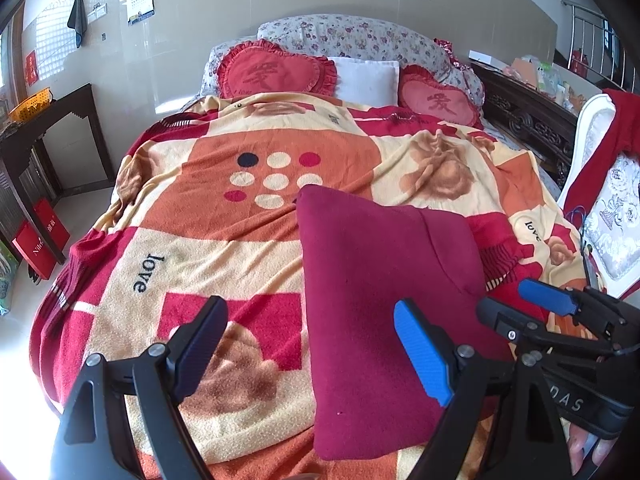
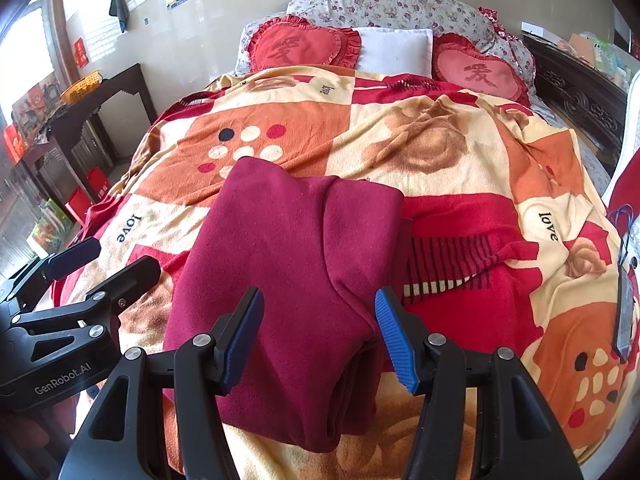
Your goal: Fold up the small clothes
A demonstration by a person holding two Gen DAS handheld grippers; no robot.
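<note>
A dark red garment (image 1: 380, 300) lies folded into a long rectangle on the patterned blanket (image 1: 224, 240); it also shows in the right wrist view (image 2: 288, 280). My left gripper (image 1: 310, 344) is open and empty above the garment's near left edge. My right gripper (image 2: 320, 340) is open and empty, its fingers straddling the garment's near end without touching it. The right gripper also shows at the right of the left wrist view (image 1: 520, 304), and the left gripper at the left of the right wrist view (image 2: 104, 260).
Two red heart cushions (image 1: 276, 70) and a white pillow (image 1: 366, 80) lie at the bed's head. A dark side table (image 1: 44, 136) stands left. A white chair (image 1: 600, 200) with a red cloth stands right. A phone (image 2: 624, 312) lies on the blanket's right edge.
</note>
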